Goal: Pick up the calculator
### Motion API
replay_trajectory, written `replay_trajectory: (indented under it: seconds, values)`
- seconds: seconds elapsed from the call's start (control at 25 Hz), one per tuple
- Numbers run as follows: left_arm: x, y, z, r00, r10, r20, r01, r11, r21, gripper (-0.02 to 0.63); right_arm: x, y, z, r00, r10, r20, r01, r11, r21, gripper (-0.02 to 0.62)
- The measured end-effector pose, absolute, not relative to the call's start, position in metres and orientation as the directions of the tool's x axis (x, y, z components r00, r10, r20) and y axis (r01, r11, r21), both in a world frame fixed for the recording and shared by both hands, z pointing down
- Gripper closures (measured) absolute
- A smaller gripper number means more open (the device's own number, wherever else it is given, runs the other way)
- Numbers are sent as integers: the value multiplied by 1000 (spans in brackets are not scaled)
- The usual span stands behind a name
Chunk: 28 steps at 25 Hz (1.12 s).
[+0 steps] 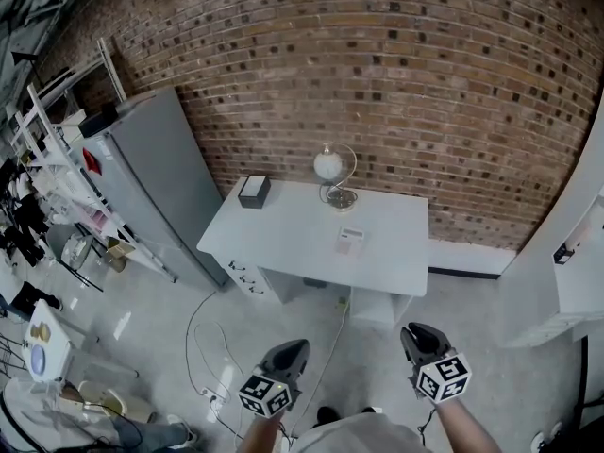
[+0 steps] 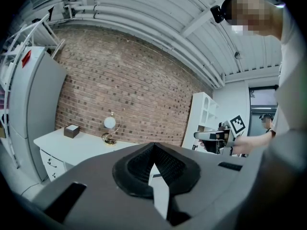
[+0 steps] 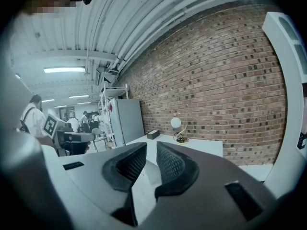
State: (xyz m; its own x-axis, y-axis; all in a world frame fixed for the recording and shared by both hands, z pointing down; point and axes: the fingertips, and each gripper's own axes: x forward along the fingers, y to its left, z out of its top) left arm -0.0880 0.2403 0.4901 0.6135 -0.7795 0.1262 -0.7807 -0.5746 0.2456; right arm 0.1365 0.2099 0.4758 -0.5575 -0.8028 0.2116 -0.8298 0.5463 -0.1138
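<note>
The calculator (image 1: 351, 239), a small pale flat rectangle, lies on the white table (image 1: 283, 234) right of its middle, in front of the lamp. Both grippers are held low, well short of the table, over the floor. My left gripper (image 1: 290, 351) points toward the table, and in the left gripper view its pads (image 2: 144, 164) meet at the tips with nothing between them. My right gripper (image 1: 418, 332) stands open with a narrow empty gap between its pads (image 3: 173, 164). I cannot make out the calculator in either gripper view.
A globe lamp (image 1: 330, 170) and a dark box (image 1: 253, 191) stand at the table's back edge by the brick wall. A tall grey cabinet (image 1: 151, 173) stands left of the table, a white shelf unit (image 1: 571, 253) right. Cables (image 1: 203, 347) trail across the floor.
</note>
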Motion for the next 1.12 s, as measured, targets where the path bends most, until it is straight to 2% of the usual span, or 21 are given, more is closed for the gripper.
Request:
replay_trajectory:
  seconds: [0.32, 1.12]
  values:
    - [-102, 243, 490, 620, -774, 123, -774, -580, 253, 592, 124, 214, 472, -547, -808, 219, -836, 537, -110, 467]
    - [-148, 233, 513, 669, -730, 140, -736, -624, 262, 592, 84, 216, 487, -489, -834, 256, -871, 483, -90, 468]
